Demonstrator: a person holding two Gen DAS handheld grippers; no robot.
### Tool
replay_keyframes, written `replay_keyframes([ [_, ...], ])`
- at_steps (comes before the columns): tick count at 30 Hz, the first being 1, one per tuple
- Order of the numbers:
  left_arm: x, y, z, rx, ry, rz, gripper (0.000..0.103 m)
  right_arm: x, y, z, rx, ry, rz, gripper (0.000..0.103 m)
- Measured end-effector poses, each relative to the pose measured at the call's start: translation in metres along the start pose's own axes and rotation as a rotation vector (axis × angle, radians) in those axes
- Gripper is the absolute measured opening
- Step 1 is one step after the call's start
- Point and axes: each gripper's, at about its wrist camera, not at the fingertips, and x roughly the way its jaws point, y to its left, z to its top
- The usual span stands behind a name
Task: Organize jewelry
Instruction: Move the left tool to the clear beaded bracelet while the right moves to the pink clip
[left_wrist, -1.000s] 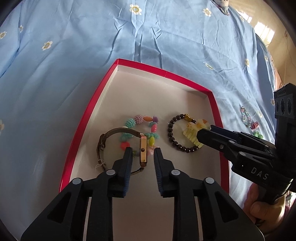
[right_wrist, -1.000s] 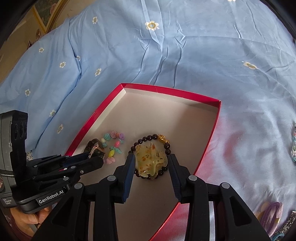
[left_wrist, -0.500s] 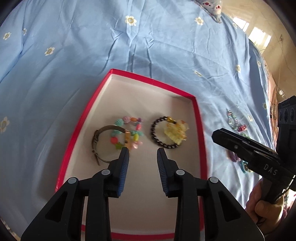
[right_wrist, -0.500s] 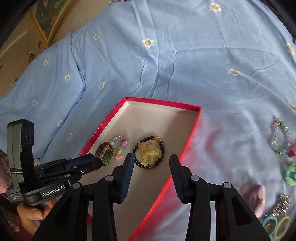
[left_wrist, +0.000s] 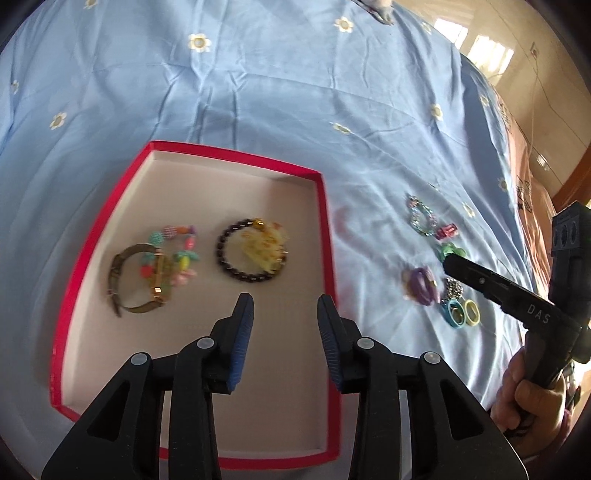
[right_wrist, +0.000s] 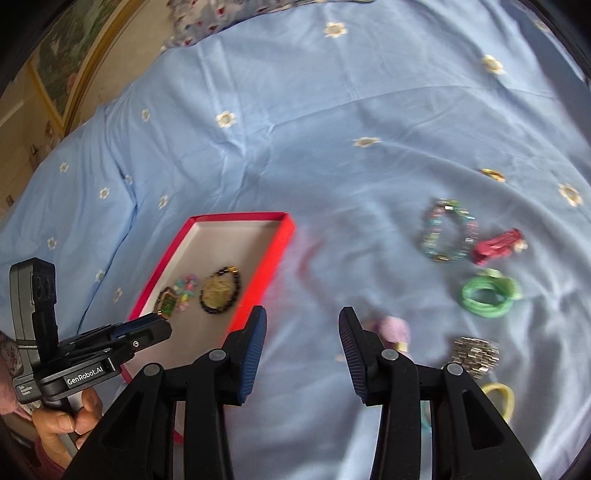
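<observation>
A red box (left_wrist: 325, 221) with a pale floor lies on the blue bedsheet; it also shows in the right wrist view (right_wrist: 258, 275). Inside lie a brown watch (left_wrist: 125, 280), a colourful bead bracelet (left_wrist: 183, 254) and a dark bead bracelet (left_wrist: 225, 254) with a yellow pendant (left_wrist: 264, 245). My left gripper (left_wrist: 284, 321) is open and empty above the box's near right part. My right gripper (right_wrist: 301, 343) is open and empty over the sheet, right of the box. Loose jewelry lies on the sheet: a pastel bracelet (right_wrist: 448, 230), a red clip (right_wrist: 496, 242), green bands (right_wrist: 485, 293), a purple scrunchie (right_wrist: 395, 328).
A silver chain piece (right_wrist: 474, 354) and yellow ring (right_wrist: 500, 397) lie at the right wrist view's lower right. Teal and yellow rings (left_wrist: 461, 312) show in the left view. A framed picture (right_wrist: 62, 62) stands beyond the bed's far left edge.
Both grippers have pulled back and up from the box. The right gripper has let go of the pendant bracelet and swung right over the loose jewelry. The left jaws have opened wider.
</observation>
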Motion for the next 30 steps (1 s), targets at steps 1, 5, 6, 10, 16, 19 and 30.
replay_keyframes([
  [1, 0.002, -0.004, 0.0, 0.005, 0.003, -0.003, 0.034, -0.004, -0.005, -0.001, 0.008, -0.006, -0.007, 0.042],
  [5, 0.007, -0.017, 0.003, 0.023, 0.012, -0.018, 0.034, -0.019, -0.024, -0.003, 0.036, -0.024, -0.035, 0.043],
  [6, 0.008, -0.02, 0.003, 0.027, 0.014, -0.021, 0.034, -0.021, -0.029, -0.003, 0.044, -0.028, -0.042, 0.045],
  [10, 0.013, -0.032, 0.006, 0.044, 0.024, -0.034, 0.034, -0.032, -0.049, -0.004, 0.076, -0.045, -0.067, 0.046],
  [16, 0.023, -0.051, 0.014, 0.079, 0.032, -0.045, 0.037, -0.041, -0.077, -0.003, 0.122, -0.064, -0.101, 0.046],
  [19, 0.03, -0.06, 0.021, 0.093, 0.036, -0.049, 0.04, -0.043, -0.091, 0.0, 0.148, -0.072, -0.117, 0.046],
  [30, 0.074, -0.095, 0.047, 0.136, 0.079, -0.087, 0.042, -0.024, -0.137, 0.019, 0.243, -0.076, -0.157, 0.046],
])
